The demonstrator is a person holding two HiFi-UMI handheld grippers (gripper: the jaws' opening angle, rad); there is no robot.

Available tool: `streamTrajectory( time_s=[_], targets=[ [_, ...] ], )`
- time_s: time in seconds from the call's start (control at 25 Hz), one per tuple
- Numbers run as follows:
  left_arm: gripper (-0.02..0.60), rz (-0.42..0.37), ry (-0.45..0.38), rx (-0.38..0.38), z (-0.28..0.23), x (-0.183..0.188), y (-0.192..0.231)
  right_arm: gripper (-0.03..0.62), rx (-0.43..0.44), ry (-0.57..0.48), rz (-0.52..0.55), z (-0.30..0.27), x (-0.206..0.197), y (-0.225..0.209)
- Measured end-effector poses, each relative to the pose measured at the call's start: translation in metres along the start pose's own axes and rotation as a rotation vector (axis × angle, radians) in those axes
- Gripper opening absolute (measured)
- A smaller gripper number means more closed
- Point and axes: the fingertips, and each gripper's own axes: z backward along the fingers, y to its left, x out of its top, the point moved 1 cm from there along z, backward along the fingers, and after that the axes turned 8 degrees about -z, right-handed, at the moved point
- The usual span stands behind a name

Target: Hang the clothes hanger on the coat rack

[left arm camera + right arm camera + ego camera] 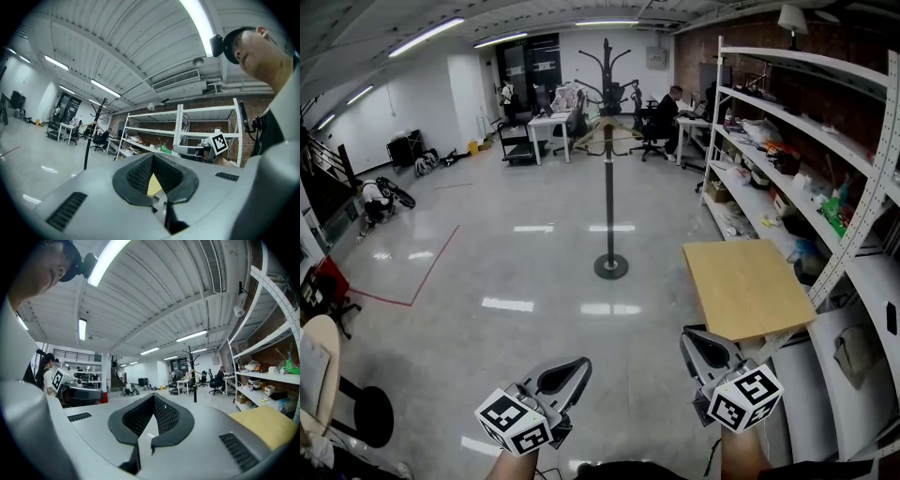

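Out in the middle of the glossy floor [516, 262] stands the coat rack [608, 187], a dark pole on a round base with curved hooks at its top. From my head view a pale wooden clothes hanger [607, 129] seems to hang part-way up that pole, its arms sloping down on both sides. It is small and far off, so I cannot tell exactly what it hooks over. Both gripper views show the same pale shape on the rack.

My left claw [574, 368] sits at the bottom of the head view, pointing level toward the rack and well apart from it. Its own view shows the ribbed black pads clenched tip to tip with nothing between them. My right claw [697, 343] is beside it, also level, just at the near corner of a small light-wood desk [745, 286]. Its pads likewise meet at the tips and grasp nothing.

A white shelving unit [806, 122] loaded with boxes and oddments lines the brick wall on the right. A red tape line [431, 267] marks the floor to the left. At the far end, people sit at office desks [548, 122]. A round black stool [366, 412] stands at the lower left.
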Motion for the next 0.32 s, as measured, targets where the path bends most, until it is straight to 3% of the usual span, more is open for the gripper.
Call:
streamTrajectory(
  time_s=[0.32],
  targets=[
    [0.0, 0.006, -0.008, 0.013, 0.0042, -0.0011, -0.0005, 0.008, -0.014, -0.006, 0.026, 0.0043, 0.0018, 0.0039]
  ],
)
